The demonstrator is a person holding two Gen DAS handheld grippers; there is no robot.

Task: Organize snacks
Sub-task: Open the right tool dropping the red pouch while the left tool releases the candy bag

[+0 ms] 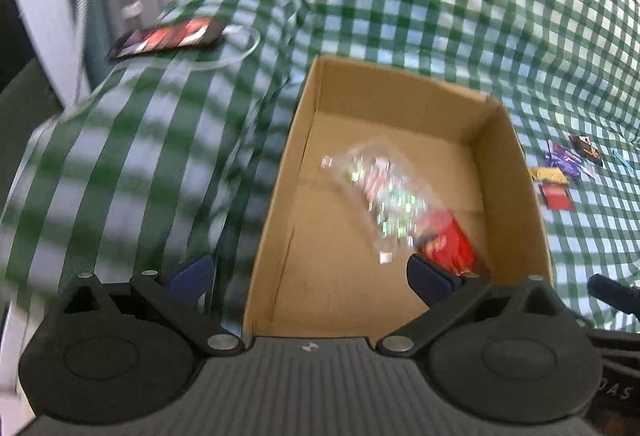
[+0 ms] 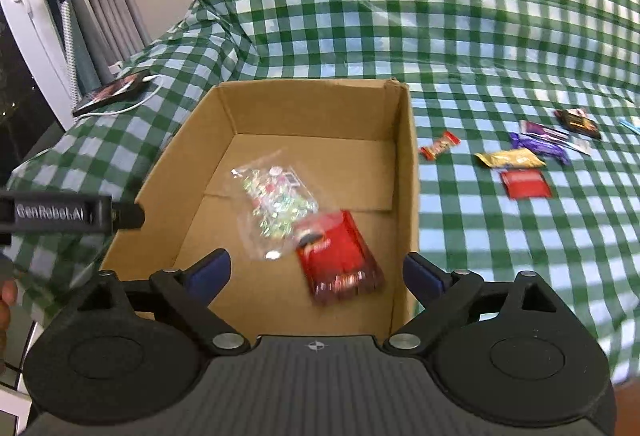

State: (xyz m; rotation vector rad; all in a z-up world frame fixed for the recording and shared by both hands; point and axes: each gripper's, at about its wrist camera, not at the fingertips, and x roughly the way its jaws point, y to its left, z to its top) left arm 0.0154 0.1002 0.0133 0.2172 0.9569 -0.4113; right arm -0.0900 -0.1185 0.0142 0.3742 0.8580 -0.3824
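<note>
An open cardboard box (image 1: 400,99) (image 2: 304,107) stands on the green checked cloth. Inside it are a clear bag of small sweets (image 1: 380,191) (image 2: 276,207) and a red packet (image 1: 452,244) (image 2: 340,260), both blurred. My left gripper (image 1: 308,268) is open over the box's left wall, with nothing between its fingers. My right gripper (image 2: 316,266) is open over the box's near right part, above the red packet and not touching it. To the right of the box several wrapped snacks lie on the cloth: an orange-red sweet (image 2: 439,145), a yellow packet (image 2: 510,158) (image 1: 550,175), and a red square packet (image 2: 525,183) (image 1: 556,195).
Purple wrappers (image 2: 540,143) and a dark packet (image 2: 578,121) lie further right. A phone (image 1: 168,37) (image 2: 110,91) with a white cable rests near the cloth's left edge, by a curtain and window frame. The left tool's body (image 2: 60,213) shows at the box's left side.
</note>
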